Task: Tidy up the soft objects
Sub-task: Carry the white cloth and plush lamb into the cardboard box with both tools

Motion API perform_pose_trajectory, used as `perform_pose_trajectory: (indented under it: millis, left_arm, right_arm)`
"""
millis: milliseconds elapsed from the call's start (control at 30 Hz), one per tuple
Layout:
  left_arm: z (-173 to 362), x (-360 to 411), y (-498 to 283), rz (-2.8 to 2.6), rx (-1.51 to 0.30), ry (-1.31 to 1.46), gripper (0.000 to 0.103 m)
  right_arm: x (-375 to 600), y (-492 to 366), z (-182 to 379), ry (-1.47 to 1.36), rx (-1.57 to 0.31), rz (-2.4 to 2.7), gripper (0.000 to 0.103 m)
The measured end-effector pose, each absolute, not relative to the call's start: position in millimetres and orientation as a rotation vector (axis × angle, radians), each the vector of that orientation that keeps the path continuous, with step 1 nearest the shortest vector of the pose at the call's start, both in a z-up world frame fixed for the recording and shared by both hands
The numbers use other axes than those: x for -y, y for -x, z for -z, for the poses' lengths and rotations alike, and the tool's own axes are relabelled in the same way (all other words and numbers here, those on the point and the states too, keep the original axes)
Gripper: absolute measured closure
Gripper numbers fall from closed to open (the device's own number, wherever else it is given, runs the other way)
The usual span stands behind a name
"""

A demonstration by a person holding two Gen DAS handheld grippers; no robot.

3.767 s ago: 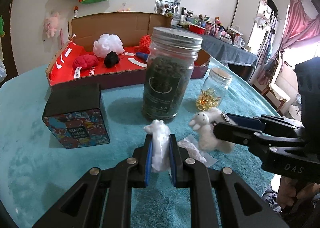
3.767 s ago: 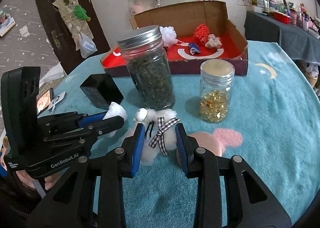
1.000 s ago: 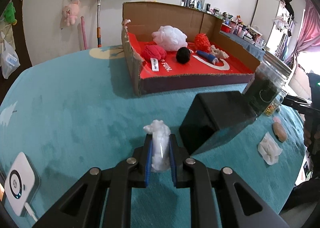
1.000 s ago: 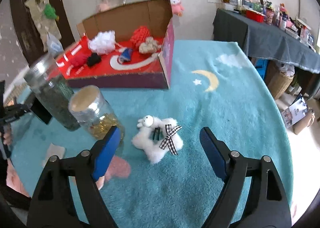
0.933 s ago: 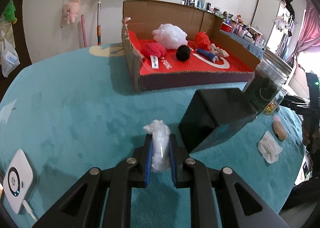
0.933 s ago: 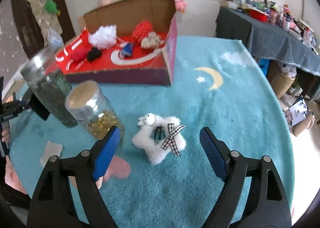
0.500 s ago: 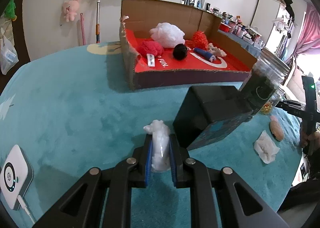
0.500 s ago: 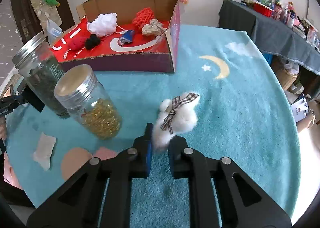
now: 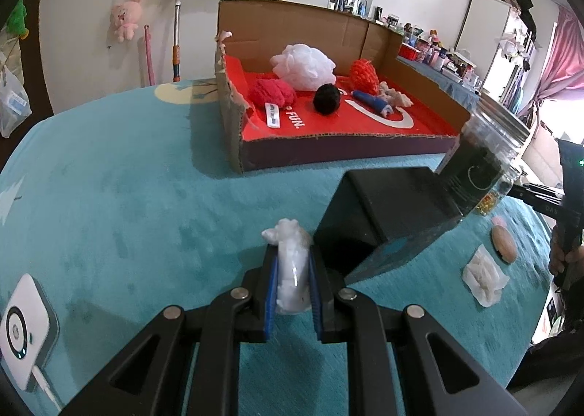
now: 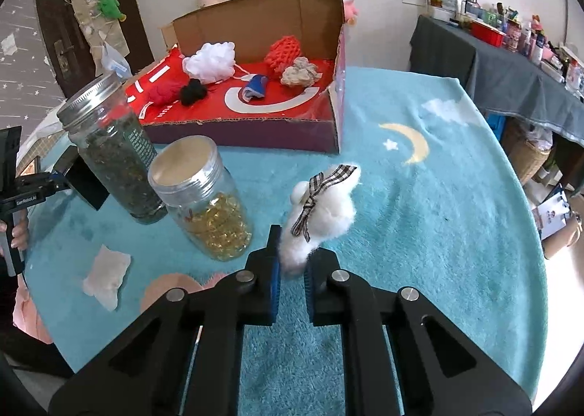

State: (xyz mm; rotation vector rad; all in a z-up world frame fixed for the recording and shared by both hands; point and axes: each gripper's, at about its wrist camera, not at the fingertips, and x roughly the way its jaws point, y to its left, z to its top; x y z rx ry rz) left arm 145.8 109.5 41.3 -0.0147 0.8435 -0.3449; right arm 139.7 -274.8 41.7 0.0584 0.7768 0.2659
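While both grippers are clamping soft toys above the teal table point(image 9: 109, 197):
left gripper point(image 9: 292, 281): squeezing white plush point(image 9: 292, 270)
right gripper point(image 10: 291, 273): pinching fluffy sheep point(image 10: 325, 208)
obstacles: black box point(image 9: 383, 208), herb jar point(image 10: 109, 146), capsule jar point(image 10: 204, 197) standing before cardboard tray point(image 10: 255, 131)

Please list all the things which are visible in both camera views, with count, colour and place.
box: 1, cardboard with red floor, far side of table
puff: 1, white, in box
soft balls: 2 red, 1 black, in box
blue toy: 1, in box
beige lump: 1, in box
tall jar: 1, dark contents, metal lid, on table
short jar: 1, yellow contents, beside tall jar
black box: 1, next to tall jar
tissue: 1, white, near edge of table
white device: 1, left edge of table
table cover: 1, teal
sheep: 1, white, checked bow, in right gripper
white toy: 1, in left gripper
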Motion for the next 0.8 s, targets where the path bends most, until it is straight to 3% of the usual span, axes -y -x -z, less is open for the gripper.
perform_pose_trajectory:
  millis: [800]
  left_arm:
    - [-94, -98, -194, 0.486, -0.758, -0.056, 0.087]
  right_arm:
    - [261, -203, -89, -0.028, -0.729, -0.519, 0.093]
